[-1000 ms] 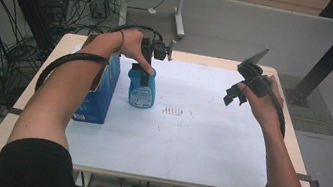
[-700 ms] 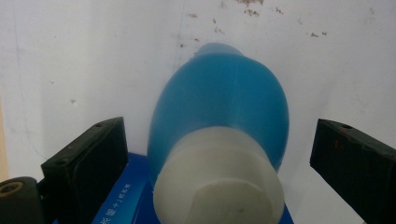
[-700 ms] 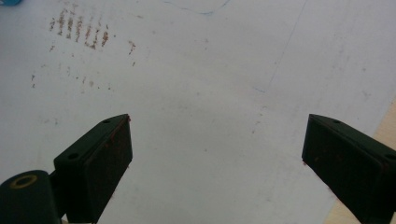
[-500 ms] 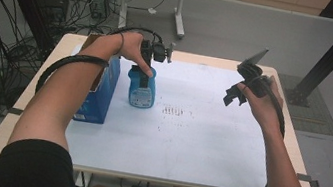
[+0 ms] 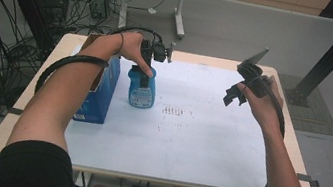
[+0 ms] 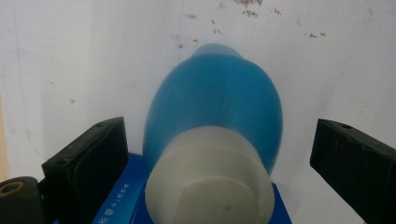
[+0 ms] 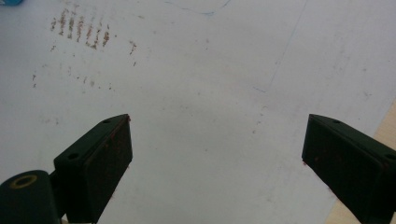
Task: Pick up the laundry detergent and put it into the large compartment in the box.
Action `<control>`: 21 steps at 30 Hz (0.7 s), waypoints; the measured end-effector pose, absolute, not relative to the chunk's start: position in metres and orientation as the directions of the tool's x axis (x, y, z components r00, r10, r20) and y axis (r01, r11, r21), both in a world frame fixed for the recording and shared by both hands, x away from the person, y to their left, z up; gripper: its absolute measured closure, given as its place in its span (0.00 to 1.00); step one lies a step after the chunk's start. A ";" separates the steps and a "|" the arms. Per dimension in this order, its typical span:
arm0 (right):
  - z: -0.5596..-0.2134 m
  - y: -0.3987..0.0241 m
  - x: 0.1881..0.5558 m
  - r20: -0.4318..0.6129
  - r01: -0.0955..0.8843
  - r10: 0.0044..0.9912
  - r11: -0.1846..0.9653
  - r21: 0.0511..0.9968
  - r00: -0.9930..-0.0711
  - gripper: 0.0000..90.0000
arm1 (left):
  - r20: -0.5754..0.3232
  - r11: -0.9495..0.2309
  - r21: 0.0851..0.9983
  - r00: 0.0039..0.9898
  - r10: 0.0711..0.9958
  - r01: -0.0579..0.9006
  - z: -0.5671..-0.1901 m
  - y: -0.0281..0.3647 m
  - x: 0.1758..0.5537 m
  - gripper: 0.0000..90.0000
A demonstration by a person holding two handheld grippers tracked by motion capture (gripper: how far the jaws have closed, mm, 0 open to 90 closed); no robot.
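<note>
A blue bottle (image 5: pixel 142 91) with a white cap (image 6: pixel 210 184) stands upright on the white sheet (image 5: pixel 188 137), left of the middle. My left gripper (image 5: pixel 147 73) reaches down over its top. In the left gripper view the left gripper (image 6: pixel 219 161) is open, one jaw on each side of the cap, and a gap shows between each jaw and the cap. Above the right part of the table my right gripper (image 5: pixel 235 95) hangs in the air. The right gripper (image 7: pixel 215 163) is open with bare white sheet between its jaws.
A blue box (image 5: pixel 102 94) stands on the table's left side, close beside the bottle. Brown smudges (image 5: pixel 174 111) mark the sheet's middle. The table's wooden edge (image 7: pixel 383 128) lies beside the right jaw. Cables and desk legs (image 5: pixel 180 9) are on the floor beyond.
My left gripper has sunk slightly toward the bottle's top. The right gripper has stayed where it was.
</note>
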State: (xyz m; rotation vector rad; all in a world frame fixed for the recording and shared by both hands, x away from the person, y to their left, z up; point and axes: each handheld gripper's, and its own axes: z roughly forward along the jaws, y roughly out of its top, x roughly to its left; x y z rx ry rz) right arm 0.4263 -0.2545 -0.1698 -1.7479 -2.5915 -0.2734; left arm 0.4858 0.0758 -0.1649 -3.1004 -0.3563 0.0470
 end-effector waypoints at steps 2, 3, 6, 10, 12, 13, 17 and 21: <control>-0.169 -0.255 0.426 0.100 0.920 0.920 0.364 0.142 -0.380 0.10 | -0.029 -0.974 -0.022 0.974 0.226 0.225 -0.165 0.076 0.486 0.05; -0.169 -0.255 0.426 0.099 0.919 0.919 0.367 0.143 -0.382 0.10 | -0.030 -0.975 -0.025 0.974 0.223 0.222 -0.165 0.075 0.486 0.05; -0.169 -0.255 0.426 0.099 0.920 0.919 0.365 0.144 -0.381 0.10 | -0.030 -0.975 -0.025 0.974 0.223 0.222 -0.166 0.076 0.486 0.05; -0.169 -0.254 0.426 0.099 0.920 0.920 0.365 0.141 -0.380 0.10 | -0.030 -0.975 -0.027 0.974 0.223 0.222 -0.165 0.075 0.486 0.05; -0.169 -0.253 0.426 0.098 0.920 0.920 0.366 0.139 -0.380 0.10 | -0.030 -0.974 -0.026 0.974 0.225 0.224 -0.164 0.076 0.486 0.05; -0.169 -0.253 0.426 0.097 0.920 0.919 0.366 0.140 -0.381 0.10 | -0.031 -0.974 -0.026 0.973 0.227 0.226 -0.164 0.076 0.486 0.05; -0.168 -0.252 0.427 0.096 0.918 0.918 0.371 0.141 -0.386 0.10 | -0.027 -0.974 -0.027 0.974 0.225 0.224 -0.164 0.076 0.485 0.05; -0.168 -0.251 0.427 0.095 0.919 0.919 0.369 0.140 -0.384 0.10 | -0.027 -0.974 -0.023 0.974 0.227 0.226 -0.164 0.077 0.485 0.05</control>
